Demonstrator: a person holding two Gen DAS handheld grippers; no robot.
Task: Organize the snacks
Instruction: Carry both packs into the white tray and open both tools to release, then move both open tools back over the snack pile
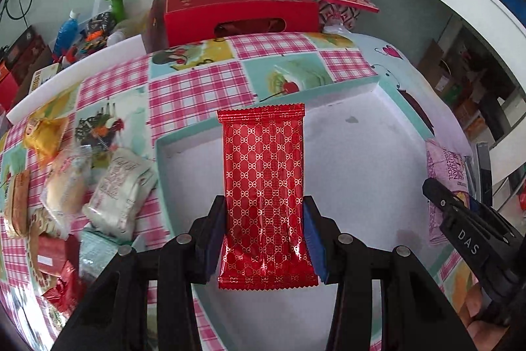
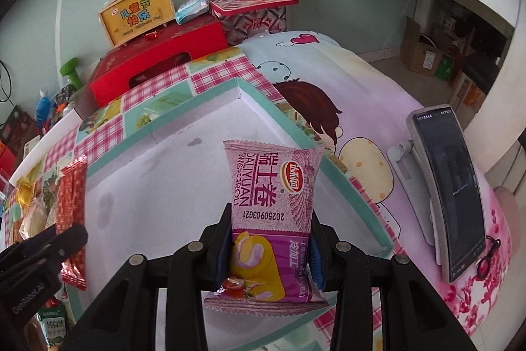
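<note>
Placing step: our left gripper (image 1: 264, 239) clamps the red packet (image 1: 264, 186) and our right gripper (image 2: 271, 247) clamps the pink roll (image 2: 273, 206), both held over the tray (image 2: 259, 96). Next, we judge, lower and release.

Two grippers are counted, the left gripper (image 1: 264, 239) and the right gripper (image 2: 269, 247). One red foil snack packet (image 1: 263, 186) and one pink Swiss roll packet (image 2: 273, 203) are seen. One teal-rimmed tray (image 1: 328, 91), one phone (image 2: 450, 186) and a heap of roughly eight loose snack packets (image 1: 65, 203) at the table's left edge are tallied.
</note>
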